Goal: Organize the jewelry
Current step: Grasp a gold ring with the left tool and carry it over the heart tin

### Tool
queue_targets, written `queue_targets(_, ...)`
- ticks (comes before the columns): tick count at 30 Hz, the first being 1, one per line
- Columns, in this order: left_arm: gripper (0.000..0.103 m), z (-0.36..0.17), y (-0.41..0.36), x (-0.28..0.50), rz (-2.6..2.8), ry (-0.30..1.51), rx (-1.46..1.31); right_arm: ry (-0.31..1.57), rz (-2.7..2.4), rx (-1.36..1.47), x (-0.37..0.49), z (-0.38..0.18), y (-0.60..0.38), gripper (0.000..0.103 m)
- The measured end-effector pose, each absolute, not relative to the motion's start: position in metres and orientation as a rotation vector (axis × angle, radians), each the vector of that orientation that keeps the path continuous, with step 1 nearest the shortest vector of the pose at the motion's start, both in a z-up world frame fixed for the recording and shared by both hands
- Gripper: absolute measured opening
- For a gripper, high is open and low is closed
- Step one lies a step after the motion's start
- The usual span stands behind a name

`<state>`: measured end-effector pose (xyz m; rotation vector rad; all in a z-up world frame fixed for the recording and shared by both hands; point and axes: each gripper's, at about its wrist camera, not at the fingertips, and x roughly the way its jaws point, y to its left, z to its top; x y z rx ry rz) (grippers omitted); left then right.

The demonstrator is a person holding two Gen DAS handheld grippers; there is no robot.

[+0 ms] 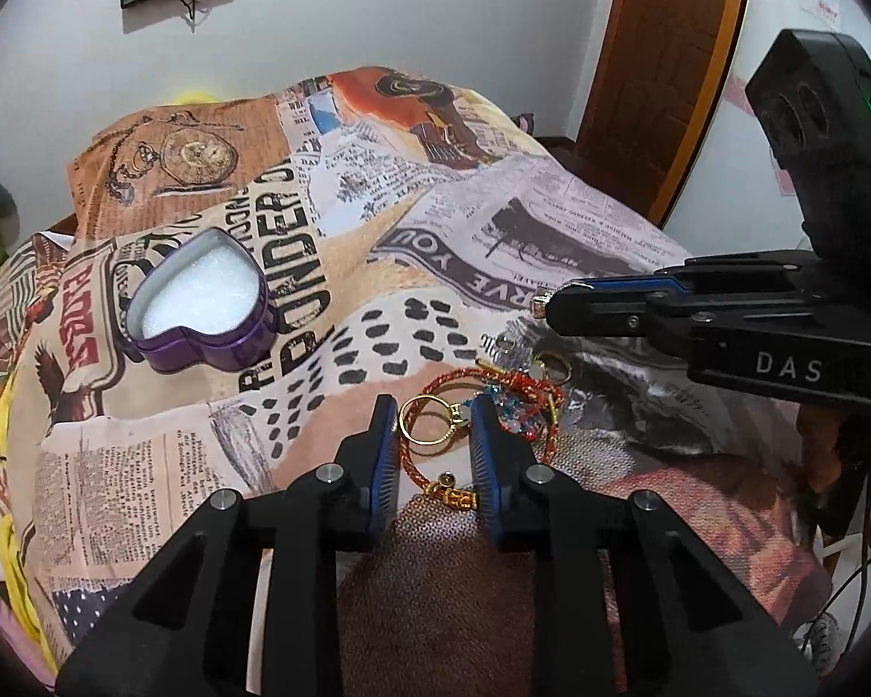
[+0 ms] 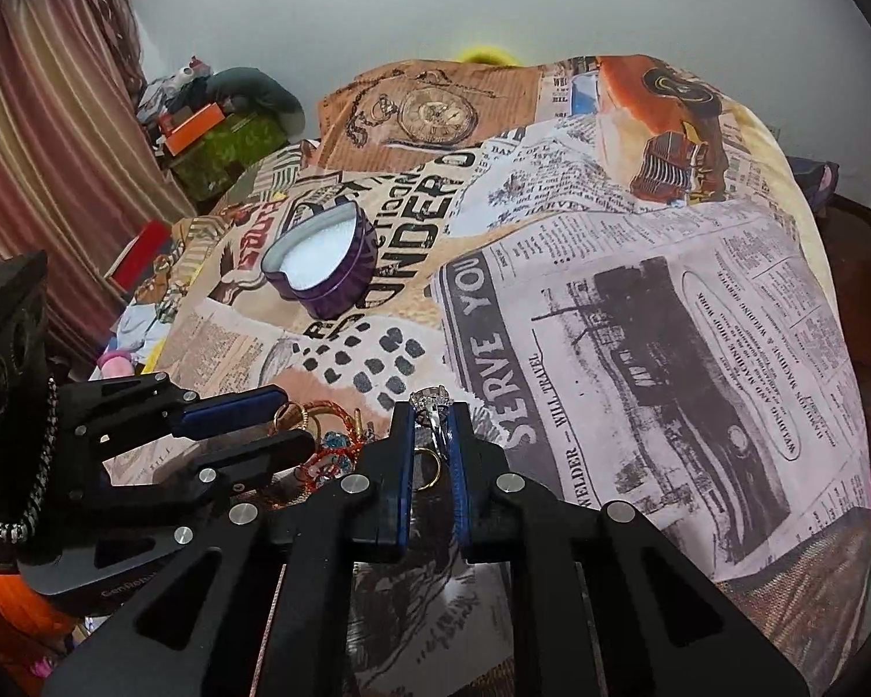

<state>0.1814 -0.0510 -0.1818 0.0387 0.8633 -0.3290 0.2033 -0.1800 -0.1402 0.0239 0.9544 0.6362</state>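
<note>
A purple heart-shaped tin (image 1: 200, 305) with a white pad inside stands open on the printed bedspread; it also shows in the right wrist view (image 2: 325, 267). My left gripper (image 1: 432, 415) is open, its fingers either side of a gold ring (image 1: 429, 421) that lies on a red and gold cord bracelet (image 1: 482, 380). My right gripper (image 2: 432, 412) is shut on a silver ring with a clear stone (image 2: 432, 398), held above the bed. The right gripper also shows in the left wrist view (image 1: 543, 308), to the right of the jewelry pile.
More jewelry lies in the pile: a blue bead piece (image 1: 508, 415) and small gold rings (image 1: 554, 366). The newspaper-print bedspread (image 2: 639, 290) covers the bed. Clutter and boxes (image 2: 203, 128) sit by a curtain at the far left. A wooden door (image 1: 662, 58) stands behind.
</note>
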Motion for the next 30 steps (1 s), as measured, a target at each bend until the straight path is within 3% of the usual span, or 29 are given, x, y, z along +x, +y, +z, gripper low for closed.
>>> queue_targets(19,0.025,-0.132,0.006,0.186,-0.201,0.701,-0.017,0.801,0.675,0.023,0.203,-0.087,-0.145,0.010)
queue_targets(30,0.025,-0.134,0.053,0.208,-0.119,0.686,-0.052,0.766,0.672,0.015,0.226,-0.082,-0.124,0.010)
